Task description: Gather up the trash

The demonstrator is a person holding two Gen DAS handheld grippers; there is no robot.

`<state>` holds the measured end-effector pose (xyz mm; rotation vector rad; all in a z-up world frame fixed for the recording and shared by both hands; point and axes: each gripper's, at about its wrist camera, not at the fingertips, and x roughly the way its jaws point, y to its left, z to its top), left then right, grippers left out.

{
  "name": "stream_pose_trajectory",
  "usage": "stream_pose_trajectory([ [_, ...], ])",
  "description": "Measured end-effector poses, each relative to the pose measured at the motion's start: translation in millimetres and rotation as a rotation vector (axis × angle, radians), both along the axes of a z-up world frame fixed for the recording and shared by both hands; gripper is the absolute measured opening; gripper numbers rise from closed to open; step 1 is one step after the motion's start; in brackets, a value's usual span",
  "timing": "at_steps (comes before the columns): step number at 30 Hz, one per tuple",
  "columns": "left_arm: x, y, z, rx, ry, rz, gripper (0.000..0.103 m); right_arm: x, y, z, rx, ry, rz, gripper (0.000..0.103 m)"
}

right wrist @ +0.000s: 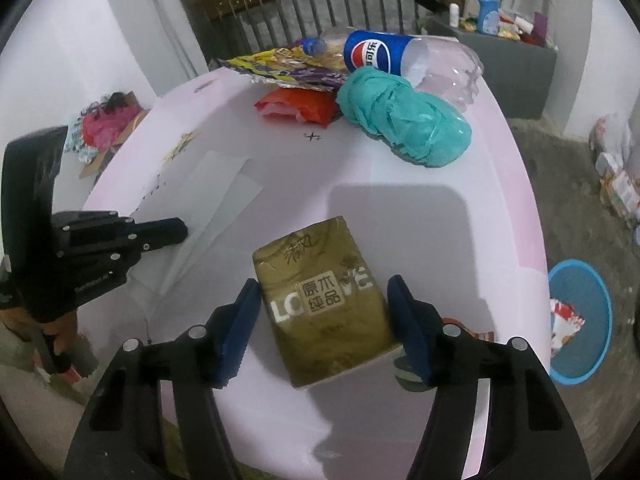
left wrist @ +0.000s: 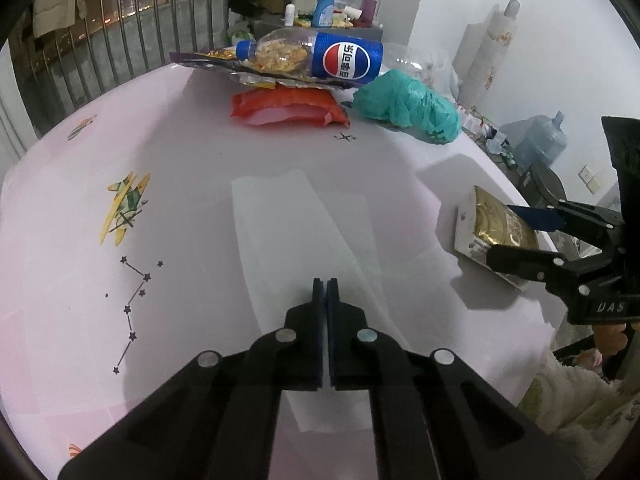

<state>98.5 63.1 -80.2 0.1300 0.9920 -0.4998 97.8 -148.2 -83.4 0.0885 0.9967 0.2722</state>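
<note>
A gold tissue pack (right wrist: 324,296) lies near the pink table's front edge between the blue pads of my right gripper (right wrist: 322,280). The pads touch its two sides. In the left wrist view the same pack (left wrist: 492,228) sits between the right gripper's (left wrist: 504,234) fingers at the right. My left gripper (left wrist: 325,280) is shut with nothing in it, low over a white paper sheet (left wrist: 296,220). At the far end lie a Pepsi bottle (left wrist: 344,58), a crumpled foil snack wrapper (left wrist: 224,60), a red wrapper (left wrist: 288,110) and a teal plastic bag (left wrist: 408,106).
A blue bin (right wrist: 584,320) with a wrapper inside stands on the floor right of the table (right wrist: 508,200). A railing (left wrist: 120,40) runs behind the table. A big water jug (left wrist: 540,140) and cluttered shelves stand at the back right. A box of colourful scraps (right wrist: 104,128) lies on the floor left.
</note>
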Motion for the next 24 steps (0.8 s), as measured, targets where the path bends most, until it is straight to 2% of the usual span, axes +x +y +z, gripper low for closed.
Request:
stream_pose_trajectory([
  [4,5,2,2,-0.034,0.027,0.01,0.0,-2,-6,2,0.04,0.007,-0.011,0.058],
  [9,1,3,16,-0.131,0.041,0.006,0.001,-4,-10,3,0.064,0.006,-0.027,0.057],
  [13,0,-12,10,-0.091,0.061,-0.021,0.019,-5,-14,3,0.082,0.008,-0.038,0.057],
  [14,-2,-18,6,-0.072,0.061,-0.037,0.021,-6,-14,3,0.082,0.008,-0.039,0.057],
  [17,-6,-23,1,-0.041,0.026,-0.044,0.021,-7,-15,3,0.085,0.009,-0.04,0.057],
  [20,-6,-23,0,-0.046,0.014,-0.027,0.021,-7,-16,3,0.09,0.01,-0.043,0.057],
  [22,-9,-25,-1,-0.014,-0.015,-0.024,0.02,-7,-16,2,0.091,0.01,-0.044,0.057],
  [24,-12,-26,-2,0.022,-0.045,-0.028,0.014,-8,-16,2,0.092,0.008,-0.046,0.057],
])
